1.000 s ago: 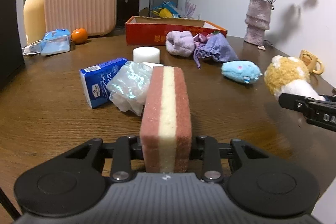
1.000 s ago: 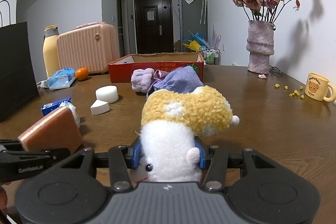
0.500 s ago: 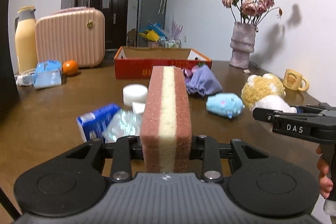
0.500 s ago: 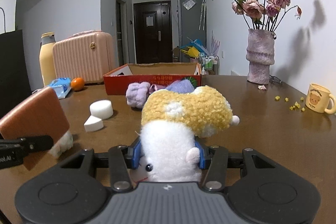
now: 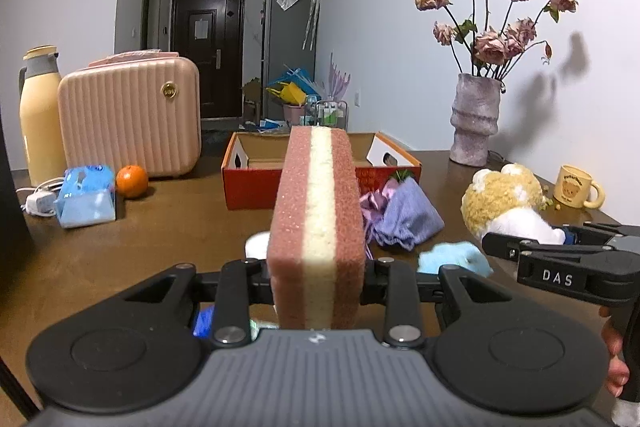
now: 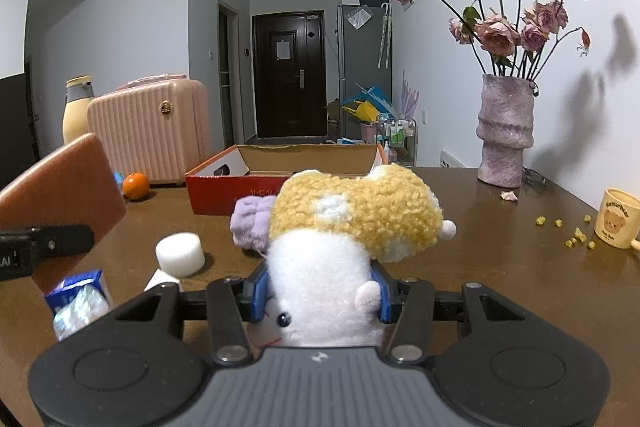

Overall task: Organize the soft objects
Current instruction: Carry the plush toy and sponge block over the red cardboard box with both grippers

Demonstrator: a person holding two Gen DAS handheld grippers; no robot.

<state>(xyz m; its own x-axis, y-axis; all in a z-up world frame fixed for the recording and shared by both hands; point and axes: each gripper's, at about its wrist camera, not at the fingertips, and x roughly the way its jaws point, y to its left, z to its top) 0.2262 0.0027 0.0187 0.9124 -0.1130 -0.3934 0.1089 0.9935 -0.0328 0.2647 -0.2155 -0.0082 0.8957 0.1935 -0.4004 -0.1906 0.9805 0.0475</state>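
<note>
My left gripper [image 5: 318, 273] is shut on a pink-and-cream striped sponge [image 5: 318, 227], held upright above the table. It also shows in the right wrist view [image 6: 60, 187]. My right gripper [image 6: 318, 291] is shut on a yellow-and-white plush toy [image 6: 352, 223], which also shows in the left wrist view [image 5: 504, 203]. An open red cardboard box [image 5: 248, 183] stands ahead on the table. A purple cloth bundle [image 5: 404, 215], a blue plush [image 5: 456, 259], a lilac fluffy item [image 6: 252, 223] and a white foam cylinder [image 6: 180, 254] lie in front of the box.
A pink case [image 5: 128, 119], yellow flask [image 5: 40, 123], orange [image 5: 132, 181] and blue wipes pack [image 5: 86, 195] stand at the left. A vase of dried roses [image 5: 476, 123] and a yellow mug [image 5: 576, 187] stand right. A tissue pack [image 6: 78, 295] lies near.
Both grippers have risen and moved forward toward the red box, still holding the sponge and the plush. The tissue pack and plastic wrap have dropped below the left view.
</note>
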